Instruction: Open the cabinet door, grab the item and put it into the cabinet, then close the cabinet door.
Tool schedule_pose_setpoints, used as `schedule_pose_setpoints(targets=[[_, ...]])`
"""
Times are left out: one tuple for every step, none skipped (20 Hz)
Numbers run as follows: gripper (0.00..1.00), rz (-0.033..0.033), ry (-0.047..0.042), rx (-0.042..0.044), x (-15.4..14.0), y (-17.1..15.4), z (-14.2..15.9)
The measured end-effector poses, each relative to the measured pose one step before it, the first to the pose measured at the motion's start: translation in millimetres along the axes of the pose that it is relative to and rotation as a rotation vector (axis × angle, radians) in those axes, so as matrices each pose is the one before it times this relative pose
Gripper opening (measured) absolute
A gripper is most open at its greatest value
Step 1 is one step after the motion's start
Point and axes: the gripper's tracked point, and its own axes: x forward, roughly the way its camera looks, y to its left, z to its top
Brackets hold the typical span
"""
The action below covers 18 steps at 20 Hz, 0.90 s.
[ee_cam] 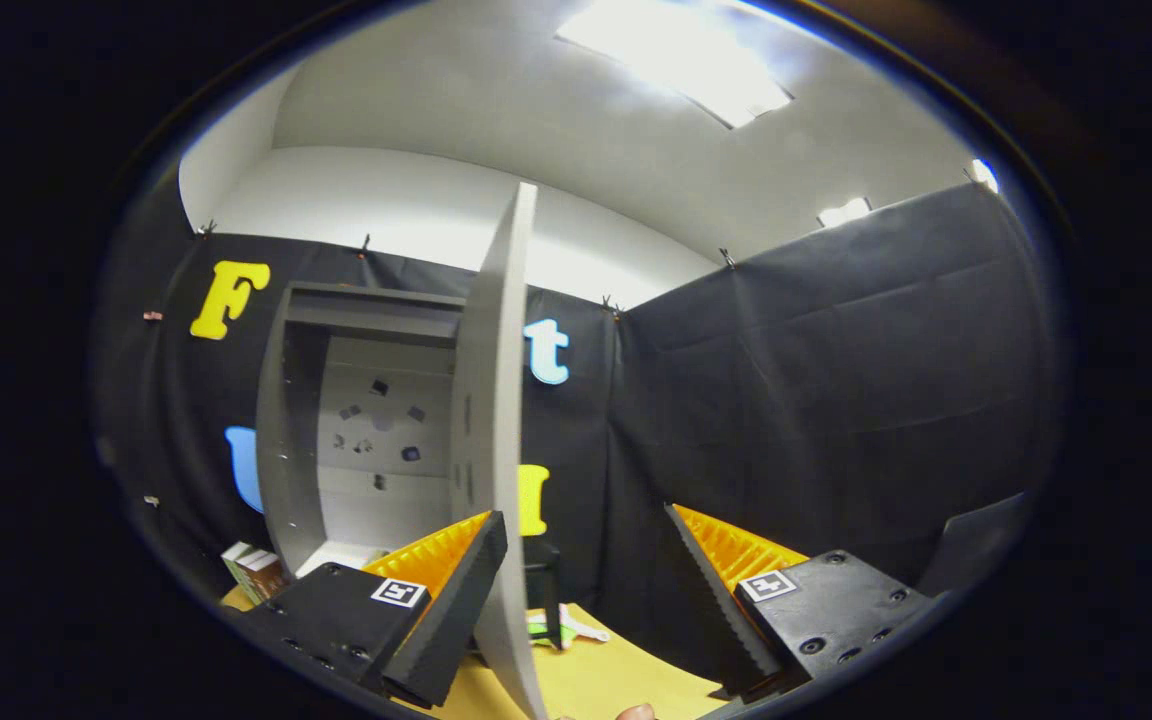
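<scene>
On the yellow table (596,680) the grey cabinet (356,440) is standing open; I am holding my gripper (586,600) apart around its door (496,420) edge.

Grey cabinet (356,420) with grey door (496,400) (edge-on), yellow tabletop (596,680)

Your gripper (586,590) has its fingers spread apart, and the edge of the open door (496,420) stands between them, close by the left finger (456,590). The cabinet (356,420) is left of the door and farther back, standing on the table (596,680). A small box (254,572) sits on the table left of the cabinet, and a packet (561,628) lies on the table just behind the door.
</scene>
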Motion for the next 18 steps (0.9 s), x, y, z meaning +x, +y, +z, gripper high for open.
schedule_pose_setpoints(targets=[[0.97,-0.03111,0.02396,-0.01184,2.53,-14.25,-11.24],[0.97,-0.02544,0.02183,-0.00958,4.8,-13.61,-10.97],[0.98,-0.02377,0.01841,-0.01283,4.75,-8.93,-10.31],[0.98,-0.0145,0.02331,-0.01218,7.36,-8.64,-11.57],[0.98,-0.01014,0.0221,-0.01315,6.79,-5.14,-11.44],[0.98,-0.00736,0.02438,-0.01128,8.45,-5.27,-10.79],[0.98,-0.00095,0.02001,-0.00426,9.2,-2.3,-10.04],[0.98,0.00091,0.0184,0.00313,8.22,-0.23,-5.53],[0.98,0.01413,0.01127,0.01119,8.43,2.79,-3.66],[0.98,0.01906,0.0178,0.01428,7.65,5.04,-5.42],[0.98,0.02039,0.02024,0.01534,6.78,4.08,-6.26],[0.98,0.01889,0.0189,0.0207,3.28,4.39,-3.69],[0.98,0.02104,0.01203,0.01669,2.35,2.0,-2.87],[0.98,0.02123,0.00832,0.01649,0.61,4.18,-1.99],[0.98,0.03011,0.00877,0.02462,-1.79,6.29,-1.58],[0.98,0.03088,0.00932,0.02581,-2.86,7.37,-0.49],[0.98,0.0119,0.00788,0.01474,4.13,9.78,-3.01],[0.97,0.00264,0.00085,-0.00355,4.1,2.22,-2.02]])
